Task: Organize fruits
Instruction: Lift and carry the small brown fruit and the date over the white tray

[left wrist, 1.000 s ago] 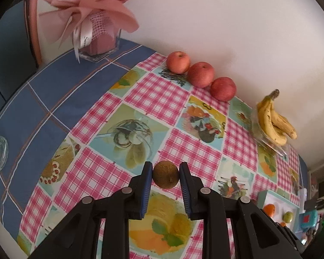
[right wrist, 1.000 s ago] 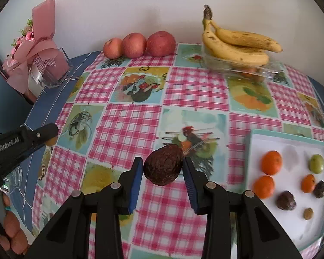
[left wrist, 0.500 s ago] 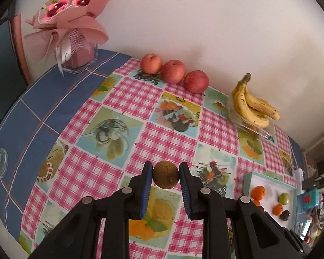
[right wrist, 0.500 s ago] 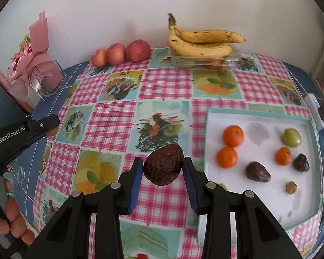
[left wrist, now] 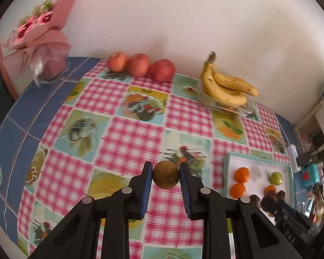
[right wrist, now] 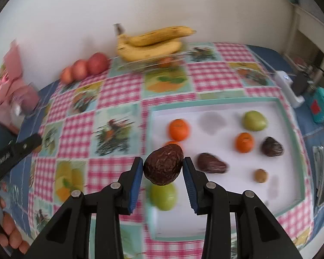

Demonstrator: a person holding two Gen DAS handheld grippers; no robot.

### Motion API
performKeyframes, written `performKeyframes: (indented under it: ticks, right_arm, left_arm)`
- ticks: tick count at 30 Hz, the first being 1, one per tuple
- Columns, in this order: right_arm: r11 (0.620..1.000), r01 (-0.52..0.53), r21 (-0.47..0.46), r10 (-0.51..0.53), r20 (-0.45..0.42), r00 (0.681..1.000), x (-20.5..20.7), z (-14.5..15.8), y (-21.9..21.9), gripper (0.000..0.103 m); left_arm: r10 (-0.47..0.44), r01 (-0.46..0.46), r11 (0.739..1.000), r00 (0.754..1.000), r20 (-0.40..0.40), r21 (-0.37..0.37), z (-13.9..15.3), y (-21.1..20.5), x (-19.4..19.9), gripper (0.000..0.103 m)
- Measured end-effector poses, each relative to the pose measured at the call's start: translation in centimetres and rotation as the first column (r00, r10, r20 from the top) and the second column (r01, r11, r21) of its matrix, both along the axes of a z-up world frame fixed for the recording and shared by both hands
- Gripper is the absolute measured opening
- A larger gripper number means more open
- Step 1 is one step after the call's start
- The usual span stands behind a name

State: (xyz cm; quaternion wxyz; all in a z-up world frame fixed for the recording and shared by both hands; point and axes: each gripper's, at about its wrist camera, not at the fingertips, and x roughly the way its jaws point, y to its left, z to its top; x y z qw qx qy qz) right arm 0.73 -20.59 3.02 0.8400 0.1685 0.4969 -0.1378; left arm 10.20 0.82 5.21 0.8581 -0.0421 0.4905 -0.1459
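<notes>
Both views have swung toward the white tray since the earlier frames; it now fills far more of each picture.

Left wrist view: left hand-held gripper [left wrist: 165, 177], blue pads clamped on a small round brown fruit [left wrist: 165, 177], held above the checked cloth of the table [left wrist: 127, 138]. White tray [left wrist: 257, 170] at lower right, carrying two oranges [left wrist: 241, 174], a green fruit [left wrist: 276, 178] and dark fruits partly hidden at the picture's edge. Three red apples [left wrist: 140, 64] in a row by the wall; bananas [left wrist: 224, 86] on a clear dish; pink bouquet [left wrist: 38, 34] at far left.

Right wrist view: right hand-held gripper [right wrist: 163, 166], pads clamped on a dark wrinkled fruit [right wrist: 163, 166], held over the tray's left part. Directly below it, a blurred green fruit [right wrist: 163, 196] lies on the tray [right wrist: 216, 108]. Further tray contents: oranges [right wrist: 178, 129], a second green fruit [right wrist: 254, 120], two dark wrinkled fruits [right wrist: 211, 163], one small brown fruit [right wrist: 260, 175]. Left gripper's black body and the person's fingers [right wrist: 10, 235] at far left.
</notes>
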Motion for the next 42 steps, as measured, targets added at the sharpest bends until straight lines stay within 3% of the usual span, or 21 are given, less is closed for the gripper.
performKeyframes:
  ticks: [11, 26, 37, 42]
  right_arm:
    - [0.979, 0.204, -0.009, -0.204, 0.013, 0.979, -4.5, 0.9, -7.9, 0.039]
    - [0.964, 0.264, -0.018, -0.264, -0.001, 0.964, -8.2, 0.3, -10.5, 0.039]
    - [0.96, 0.28, 0.02, -0.274, -0.151, 0.95, -9.5, -4.6, -11.1, 0.039]
    - [0.955, 0.293, 0.039, -0.28, -0.195, 0.94, -9.7, -6.0, -11.4, 0.039]
  left_arm:
    - [-0.199, 0.198, 0.98, 0.98, -0.018, -0.016, 0.2, -7.1, -2.9, 0.027]
    - [-0.406, 0.407, 0.913, 0.908, -0.103, -0.009, -2.6, -14.2, -8.3, 0.027]
    - [-0.473, 0.493, 0.87, 0.845, -0.249, 0.022, -7.4, -16.9, -11.2, 0.027]
    - [-0.455, 0.492, 0.869, 0.839, -0.297, 0.059, -9.2, -17.3, -11.2, 0.027]
